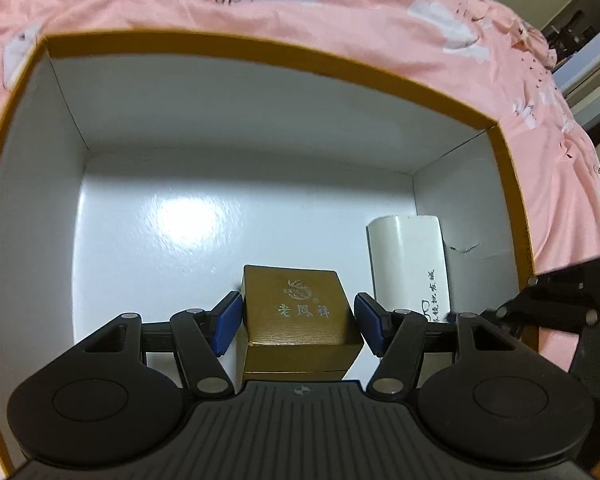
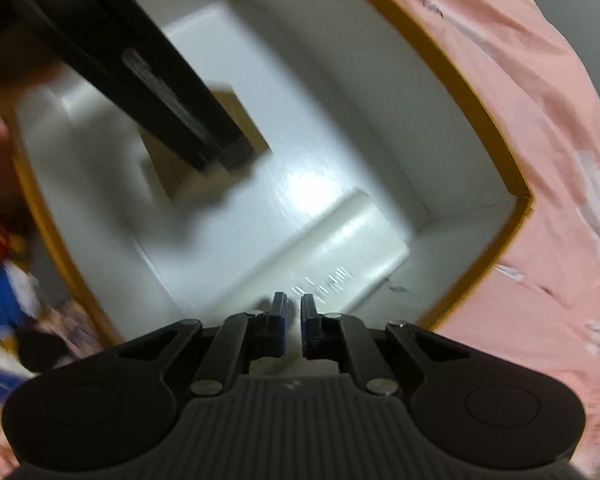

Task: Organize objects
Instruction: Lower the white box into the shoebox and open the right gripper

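A gold gift box (image 1: 300,312) with silver lettering sits between the blue pads of my left gripper (image 1: 298,316), which is shut on its two sides low inside a large white-lined carton with a mustard rim (image 1: 260,46). A white glasses case (image 1: 410,264) lies on the carton floor by the right wall. In the right wrist view, which is blurred, my right gripper (image 2: 294,312) hangs shut and empty just above that white case (image 2: 340,248). The left gripper's black arm crosses the upper left there and hides part of the gold box (image 2: 244,120).
The carton rests on a pink printed bedsheet (image 1: 380,12). Most of the glossy carton floor (image 1: 160,240) is bare. Pale furniture (image 1: 580,8) stands beyond the bed at the upper right. Colourful toys (image 2: 4,272) lie outside the carton's left wall.
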Tool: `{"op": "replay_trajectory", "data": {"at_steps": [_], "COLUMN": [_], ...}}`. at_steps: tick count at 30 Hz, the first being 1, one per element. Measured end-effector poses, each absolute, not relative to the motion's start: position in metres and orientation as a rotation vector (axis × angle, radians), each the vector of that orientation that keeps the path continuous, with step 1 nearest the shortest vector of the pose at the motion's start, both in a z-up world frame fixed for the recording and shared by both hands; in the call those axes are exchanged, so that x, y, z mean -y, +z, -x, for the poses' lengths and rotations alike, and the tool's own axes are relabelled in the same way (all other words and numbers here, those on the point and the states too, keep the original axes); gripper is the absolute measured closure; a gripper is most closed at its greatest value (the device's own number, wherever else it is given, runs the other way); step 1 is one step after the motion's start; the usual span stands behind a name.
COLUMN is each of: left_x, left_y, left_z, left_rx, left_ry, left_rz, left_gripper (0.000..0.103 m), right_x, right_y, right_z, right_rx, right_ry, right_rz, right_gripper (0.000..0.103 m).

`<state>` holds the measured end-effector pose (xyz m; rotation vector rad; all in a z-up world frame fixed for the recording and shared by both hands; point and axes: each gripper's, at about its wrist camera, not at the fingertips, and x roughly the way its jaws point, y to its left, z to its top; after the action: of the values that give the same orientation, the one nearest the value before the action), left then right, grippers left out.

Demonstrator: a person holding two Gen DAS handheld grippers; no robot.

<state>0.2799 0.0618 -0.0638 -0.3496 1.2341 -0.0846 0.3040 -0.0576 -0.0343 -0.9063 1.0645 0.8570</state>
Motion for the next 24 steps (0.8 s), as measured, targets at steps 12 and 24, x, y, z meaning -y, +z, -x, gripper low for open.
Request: {"op": "replay_trajectory", "data": {"at_steps": [12,24], "left_x": [-0.047,-0.041], "left_y": [-0.064,-0.062], "left_z": [-0.307,-0.328], "left_rx": [-1.266,-1.256], "left_ry": [-0.100,-0.124], "left_rz": [0.318,0.262], "left_gripper": [0.033,0.032], "right_x": [0.048,0.057], "right_y": [-0.025,-0.021], "right_z": [-0.316,-0.347], "right_rx": [-1.079,-1.071], "right_ry": [0.910,0.786], "right_rz": [0.492,0.389], "right_gripper": [0.073,0.094]}}
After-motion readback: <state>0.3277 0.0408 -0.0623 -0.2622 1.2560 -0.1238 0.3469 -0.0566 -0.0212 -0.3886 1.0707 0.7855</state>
